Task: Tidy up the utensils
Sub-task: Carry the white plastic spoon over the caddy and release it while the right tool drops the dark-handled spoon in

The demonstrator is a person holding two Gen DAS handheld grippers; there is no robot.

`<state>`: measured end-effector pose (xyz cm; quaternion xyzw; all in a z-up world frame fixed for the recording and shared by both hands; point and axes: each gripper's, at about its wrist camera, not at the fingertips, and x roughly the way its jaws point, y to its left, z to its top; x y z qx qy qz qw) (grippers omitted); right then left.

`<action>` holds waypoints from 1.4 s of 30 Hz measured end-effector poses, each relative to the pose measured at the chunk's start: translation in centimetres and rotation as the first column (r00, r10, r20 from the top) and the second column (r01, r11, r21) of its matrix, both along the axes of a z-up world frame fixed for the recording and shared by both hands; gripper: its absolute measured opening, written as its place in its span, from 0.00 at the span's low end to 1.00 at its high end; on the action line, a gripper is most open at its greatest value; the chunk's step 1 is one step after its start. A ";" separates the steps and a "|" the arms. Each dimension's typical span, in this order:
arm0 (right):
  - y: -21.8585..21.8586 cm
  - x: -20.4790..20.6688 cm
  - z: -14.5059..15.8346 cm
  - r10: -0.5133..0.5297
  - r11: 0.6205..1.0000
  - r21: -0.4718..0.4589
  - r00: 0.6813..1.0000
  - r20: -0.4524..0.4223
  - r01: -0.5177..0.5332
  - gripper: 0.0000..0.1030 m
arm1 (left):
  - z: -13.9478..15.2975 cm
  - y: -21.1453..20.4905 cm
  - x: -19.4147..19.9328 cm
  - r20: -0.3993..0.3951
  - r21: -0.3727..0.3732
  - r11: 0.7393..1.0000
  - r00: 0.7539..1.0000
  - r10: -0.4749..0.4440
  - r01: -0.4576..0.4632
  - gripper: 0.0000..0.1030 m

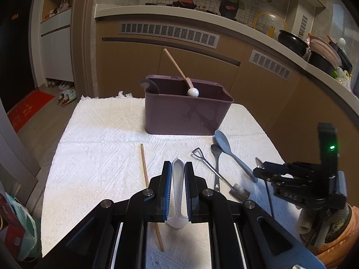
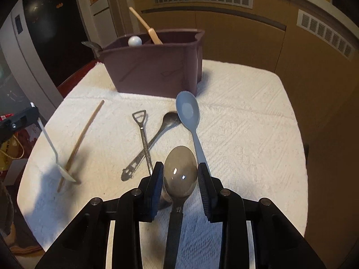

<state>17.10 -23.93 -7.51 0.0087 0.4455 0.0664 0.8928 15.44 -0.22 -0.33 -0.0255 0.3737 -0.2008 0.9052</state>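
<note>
My left gripper (image 1: pixel 178 168) is shut on a white spoon (image 1: pixel 177 186), handle forward, bowl hanging down over the towel. My right gripper (image 2: pixel 180 168) is shut on a steel spoon with a black handle (image 2: pixel 179 174); it also shows in the left wrist view (image 1: pixel 260 168). A mauve utensil box (image 1: pixel 186 109) stands at the far side and holds a wooden-handled white spoon (image 1: pixel 193 92). On the towel lie a blue-grey spoon (image 2: pixel 188 114), a steel spoon (image 2: pixel 154 139), a shovel-shaped spoon (image 2: pixel 143 139) and a wooden chopstick (image 2: pixel 83 139).
A white towel (image 1: pixel 101 157) covers the table. Brown cabinets (image 1: pixel 202 65) run behind and to the right, with a pot (image 1: pixel 291 41) and a strainer on the counter. A bag (image 1: pixel 20 224) sits on the floor at the left.
</note>
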 end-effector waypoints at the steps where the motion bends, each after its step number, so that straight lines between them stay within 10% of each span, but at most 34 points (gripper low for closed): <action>1: 0.0 -0.4 0.7 0.002 1.000 0.000 1.000 0.018 -0.002 0.31 | 0.4 -0.1 -0.2 0.009 0.000 1.000 1.000 -0.003 0.003 0.09; 16: 1.0 -2.6 18.1 0.044 0.996 -0.090 0.894 0.446 -0.004 0.08 | 13.5 -1.3 0.9 0.318 0.017 1.000 0.948 -0.023 0.019 0.09; 35: 0.7 3.5 23.1 0.053 0.988 -0.153 0.866 0.496 0.028 0.08 | 17.6 -2.2 8.3 0.365 -0.032 0.999 0.931 -0.017 0.031 0.09; 42: 2.6 10.6 20.9 0.092 0.971 -0.237 0.913 0.398 0.005 0.08 | 14.5 -4.0 15.2 0.252 -0.033 0.999 0.967 -0.031 0.041 0.09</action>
